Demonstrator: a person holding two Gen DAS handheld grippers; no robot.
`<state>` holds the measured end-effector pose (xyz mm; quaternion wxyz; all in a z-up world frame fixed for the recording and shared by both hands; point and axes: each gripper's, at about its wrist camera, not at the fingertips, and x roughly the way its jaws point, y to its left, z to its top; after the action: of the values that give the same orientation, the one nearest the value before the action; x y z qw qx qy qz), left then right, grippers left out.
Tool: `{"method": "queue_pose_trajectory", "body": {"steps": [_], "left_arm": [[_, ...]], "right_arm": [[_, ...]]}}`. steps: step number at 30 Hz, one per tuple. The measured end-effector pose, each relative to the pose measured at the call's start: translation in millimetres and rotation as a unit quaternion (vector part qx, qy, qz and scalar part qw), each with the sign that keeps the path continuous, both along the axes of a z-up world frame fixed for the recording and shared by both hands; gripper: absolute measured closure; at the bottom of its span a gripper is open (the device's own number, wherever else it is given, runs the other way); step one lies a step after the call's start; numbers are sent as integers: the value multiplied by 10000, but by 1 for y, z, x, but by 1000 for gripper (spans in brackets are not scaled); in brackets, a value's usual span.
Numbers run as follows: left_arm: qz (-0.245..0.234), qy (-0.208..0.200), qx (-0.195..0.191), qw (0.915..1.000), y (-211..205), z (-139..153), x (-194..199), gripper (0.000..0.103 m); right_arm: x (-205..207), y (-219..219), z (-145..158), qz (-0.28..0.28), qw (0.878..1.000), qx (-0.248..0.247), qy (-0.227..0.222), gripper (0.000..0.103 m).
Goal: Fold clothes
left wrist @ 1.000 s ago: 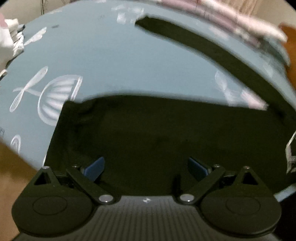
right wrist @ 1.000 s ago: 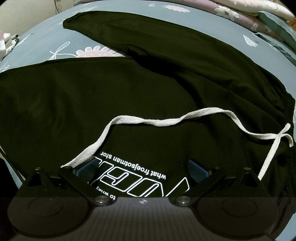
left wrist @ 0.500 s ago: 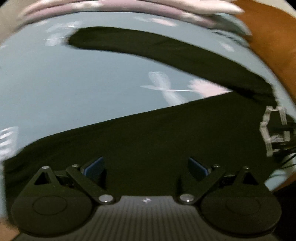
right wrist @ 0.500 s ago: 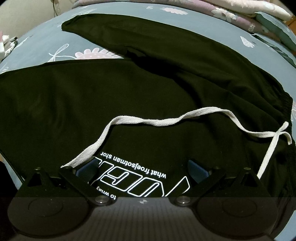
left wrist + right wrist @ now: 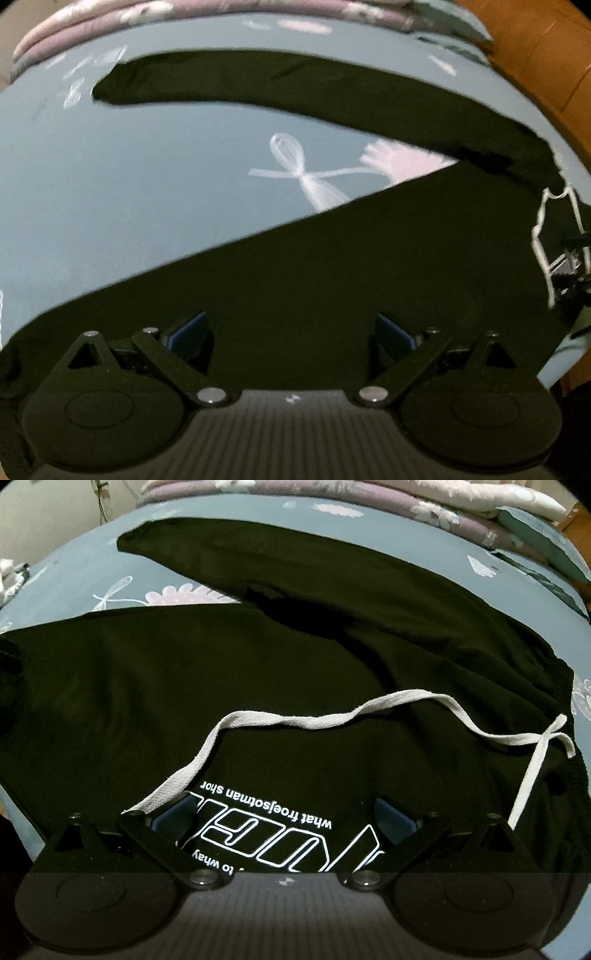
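Note:
Black trousers (image 5: pixel 280 672) lie spread on a blue-grey bed sheet (image 5: pixel 74 572), with one leg (image 5: pixel 258 565) angled away to the far left. A white drawstring (image 5: pixel 317 720) loops over the front from the waistband (image 5: pixel 561 716) at the right. White printed lettering (image 5: pixel 273 812) shows near me. My right gripper (image 5: pixel 286 814) stands open just above the lettering, with nothing between its fingers. In the left wrist view the trousers (image 5: pixel 332 277) fill the lower half and the far leg (image 5: pixel 295 85) curves across the top. My left gripper (image 5: pixel 291 332) is open over the near leg.
Folded floral quilts (image 5: pixel 406 502) are stacked at the far side of the bed. A brown wooden surface (image 5: pixel 535 55) rises at the right in the left wrist view. White cloth (image 5: pixel 11 576) lies at the far left edge. The other gripper's white frame (image 5: pixel 557 247) shows at the right.
The left gripper has swung round to the right along the near trouser leg, so that the far leg and the other gripper come into view. The right gripper has barely moved.

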<state>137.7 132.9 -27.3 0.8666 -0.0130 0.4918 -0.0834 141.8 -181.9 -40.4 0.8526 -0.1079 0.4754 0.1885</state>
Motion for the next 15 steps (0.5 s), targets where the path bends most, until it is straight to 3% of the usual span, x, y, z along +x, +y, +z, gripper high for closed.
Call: {"method": "queue_pose_trajectory", "body": {"steps": [4,7,13,15], "left_arm": [[-416,-269,-145,9987,-27,2,-1,6],[-600,-150,-291,9977,-44,-6,5,6],[-440,272,-79,9986,-45,-25,8,6],[-497,205,30,9986,-48,-18,8,6]], "right_arm": [[-3,7,3,231,9996,-120,-48,0],[-6,13,2,412,9987,-269,-131,0],[-18,-7,-1,40,10000,-39,-65,0],[-20,-13,4,-26,10000,28,-42,0]]}}
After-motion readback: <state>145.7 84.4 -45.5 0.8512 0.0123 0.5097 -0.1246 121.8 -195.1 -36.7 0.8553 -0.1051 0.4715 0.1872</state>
